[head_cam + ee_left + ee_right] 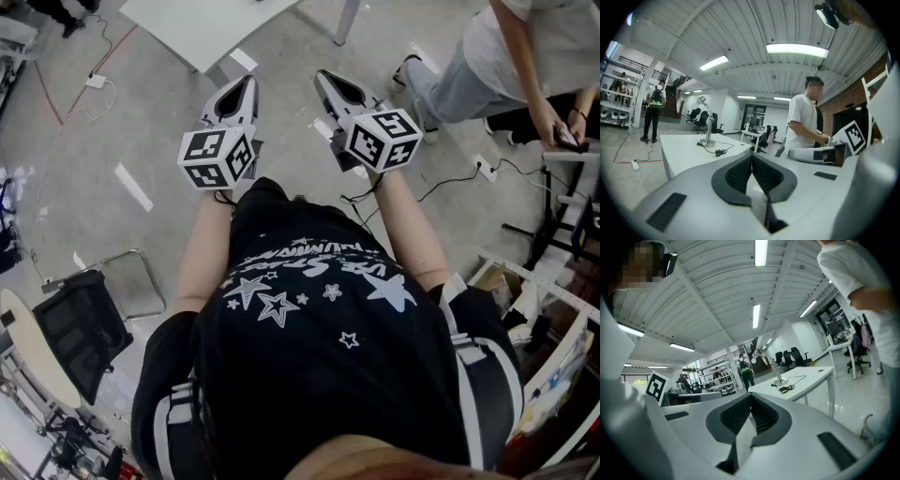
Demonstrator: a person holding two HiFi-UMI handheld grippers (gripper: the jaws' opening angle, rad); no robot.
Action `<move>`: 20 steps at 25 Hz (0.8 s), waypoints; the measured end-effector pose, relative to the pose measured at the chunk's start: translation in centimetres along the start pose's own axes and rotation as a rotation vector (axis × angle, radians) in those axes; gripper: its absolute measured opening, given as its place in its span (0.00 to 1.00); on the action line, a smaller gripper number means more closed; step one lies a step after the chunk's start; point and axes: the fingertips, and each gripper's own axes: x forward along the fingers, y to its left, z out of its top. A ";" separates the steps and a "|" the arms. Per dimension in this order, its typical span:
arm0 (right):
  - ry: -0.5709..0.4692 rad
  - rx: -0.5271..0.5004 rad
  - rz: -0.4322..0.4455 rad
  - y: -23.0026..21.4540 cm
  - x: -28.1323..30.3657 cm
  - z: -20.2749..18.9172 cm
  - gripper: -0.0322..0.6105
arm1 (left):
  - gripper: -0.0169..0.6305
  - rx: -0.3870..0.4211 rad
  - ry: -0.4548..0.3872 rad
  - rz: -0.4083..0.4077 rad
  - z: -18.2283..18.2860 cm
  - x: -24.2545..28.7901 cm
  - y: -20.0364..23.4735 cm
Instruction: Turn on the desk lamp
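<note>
A: Where are we on the lamp?

B: Not at it yet. The desk lamp [707, 123] stands on the white table [684, 150], set back from its near edge. Both grippers are well short of the table. The left gripper [751, 155] has its jaws pressed together with nothing in them. The right gripper [751, 397] is the same: pads meet, empty.

A: Switch location?

B: Can't tell from here. There's a dark lump on the cable [721, 151], lying on the table just beside the lamp base. It could be an inline switch or a plug. I'd close in on the table first and check base and cord.

A: Which claw?

B: Right, I think. In its view the lamp sits nearly dead ahead across the table. Keep the jaws closed and press with the tip, gently and straight down, so the base doesn't skid on the table. The left can steady the base if it does.
</note>
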 end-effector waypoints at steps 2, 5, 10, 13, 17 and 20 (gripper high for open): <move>-0.008 0.005 -0.002 -0.3 0.1 0.2 0.06 | 0.04 -0.008 -0.005 -0.018 0.1 0.3 -0.2; -0.011 0.013 -0.003 -0.9 0.3 0.3 0.06 | 0.04 -0.003 0.008 -0.021 -0.2 1.1 0.0; -0.007 0.031 -0.027 -2.8 1.2 0.2 0.06 | 0.04 0.007 0.016 -0.030 -0.3 2.8 0.8; -0.006 0.041 -0.047 -4.0 2.3 0.3 0.06 | 0.04 -0.005 0.006 -0.048 -0.2 4.2 1.6; 0.007 0.037 -0.064 -5.6 4.3 0.9 0.06 | 0.04 -0.018 0.012 -0.057 0.0 6.9 3.5; 0.016 0.034 -0.089 -7.7 5.9 1.8 0.06 | 0.04 -0.035 0.026 -0.064 0.1 9.6 5.1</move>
